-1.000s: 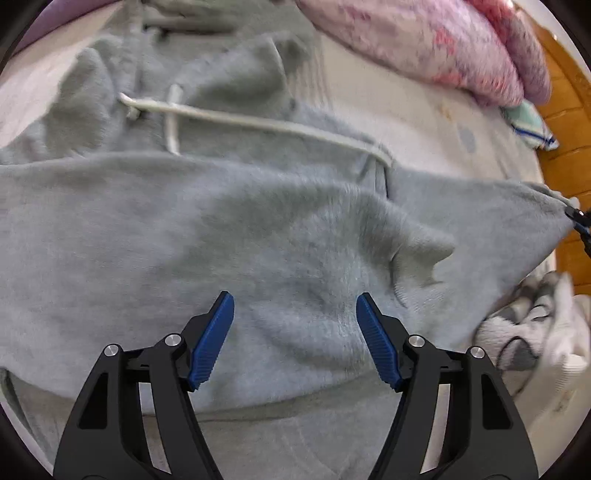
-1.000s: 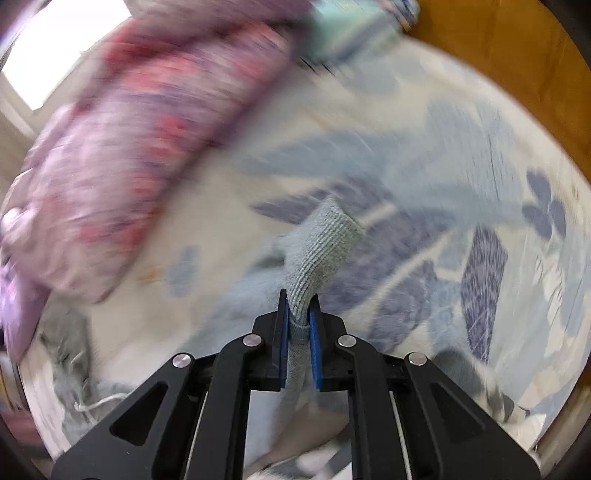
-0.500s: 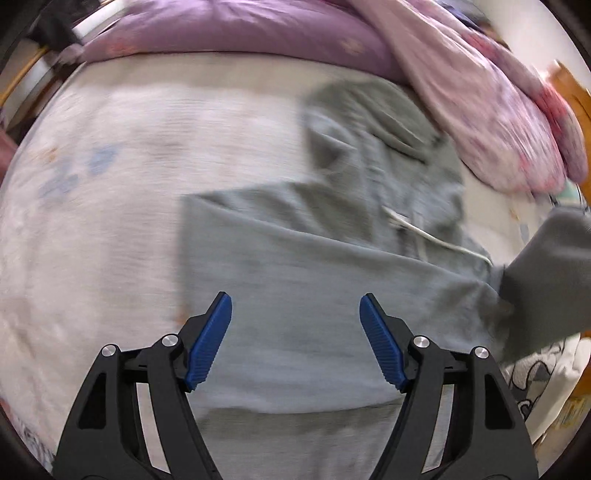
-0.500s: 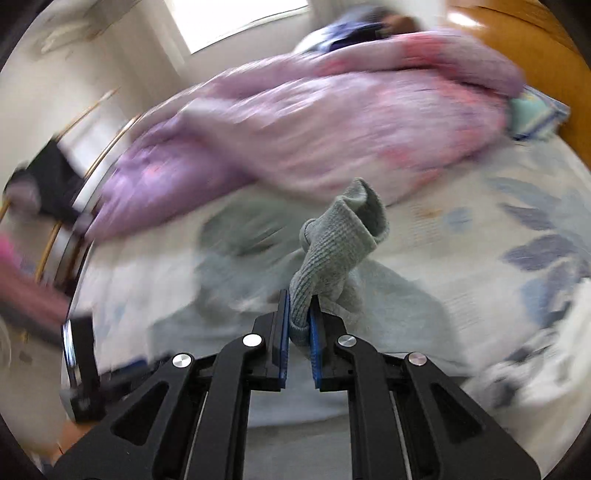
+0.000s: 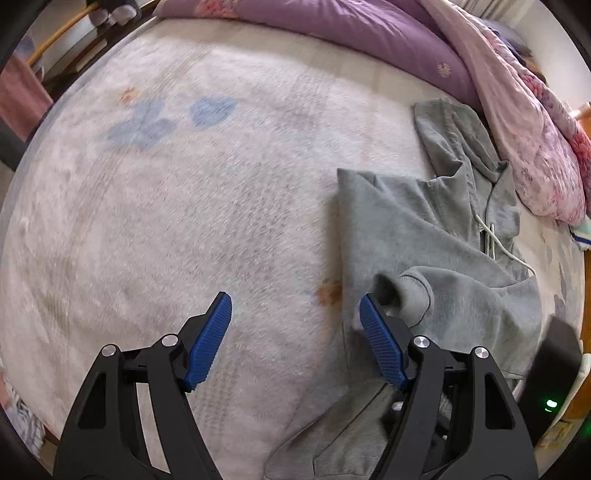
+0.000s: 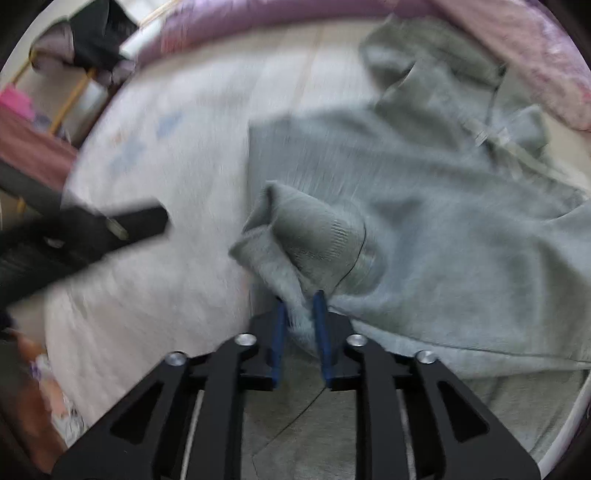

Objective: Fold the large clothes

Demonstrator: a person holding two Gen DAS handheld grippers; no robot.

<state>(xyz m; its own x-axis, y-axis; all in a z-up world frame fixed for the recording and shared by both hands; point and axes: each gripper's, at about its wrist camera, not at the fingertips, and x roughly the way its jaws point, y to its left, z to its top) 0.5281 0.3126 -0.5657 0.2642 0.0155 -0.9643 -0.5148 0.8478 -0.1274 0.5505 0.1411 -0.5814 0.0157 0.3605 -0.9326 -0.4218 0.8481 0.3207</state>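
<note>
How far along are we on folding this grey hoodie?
Partly done. One side of the grey hoodie already lies folded in with a straight left edge. In hand: the right tool is bringing the sleeve cuff across the body, fingers slightly apart around it. The left tool is open and empty. Hood and final folds remain.

You face a bed (image 5: 184, 184) under a pale blue-flowered sheet (image 5: 155, 122); purple quilt (image 5: 351, 29) along its far edge, pink floral quilt (image 5: 535, 122) at right.
</note>
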